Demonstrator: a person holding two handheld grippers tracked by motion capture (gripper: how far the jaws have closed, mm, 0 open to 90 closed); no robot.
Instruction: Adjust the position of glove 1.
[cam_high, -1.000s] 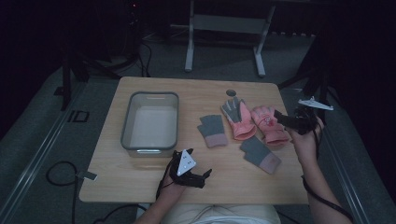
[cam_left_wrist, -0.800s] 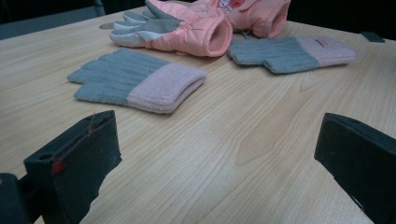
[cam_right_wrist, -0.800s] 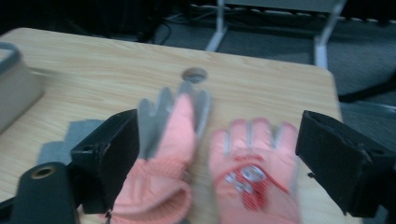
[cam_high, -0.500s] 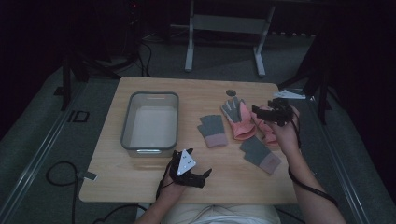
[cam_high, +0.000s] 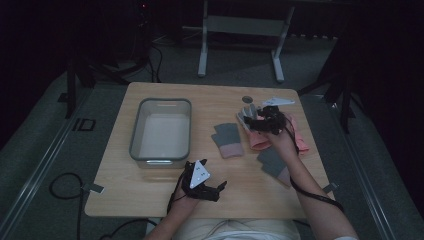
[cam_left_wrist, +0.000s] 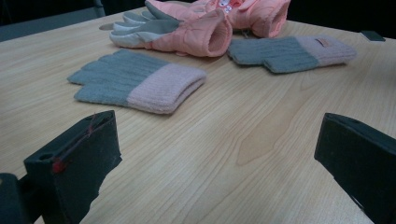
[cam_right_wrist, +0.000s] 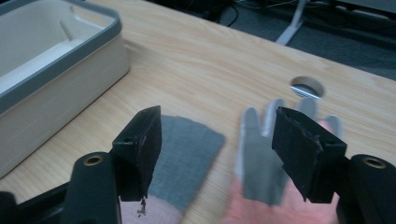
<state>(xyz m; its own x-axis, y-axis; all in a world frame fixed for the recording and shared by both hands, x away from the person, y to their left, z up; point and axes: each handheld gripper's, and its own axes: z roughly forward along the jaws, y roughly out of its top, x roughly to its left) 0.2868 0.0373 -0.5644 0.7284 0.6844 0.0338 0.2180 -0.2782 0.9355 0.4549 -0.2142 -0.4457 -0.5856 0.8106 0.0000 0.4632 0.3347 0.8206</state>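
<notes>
Dim lab or studio, wooden table (cam_high: 165, 197), stand legs (cam_high: 240, 40), floor cables (cam_high: 65, 182)

My left gripper (cam_high: 216, 189) rests low, jaws spread wide. My right gripper (cam_high: 256, 121), arm reaching forward, jaws just been closing, nothing between them.
</notes>
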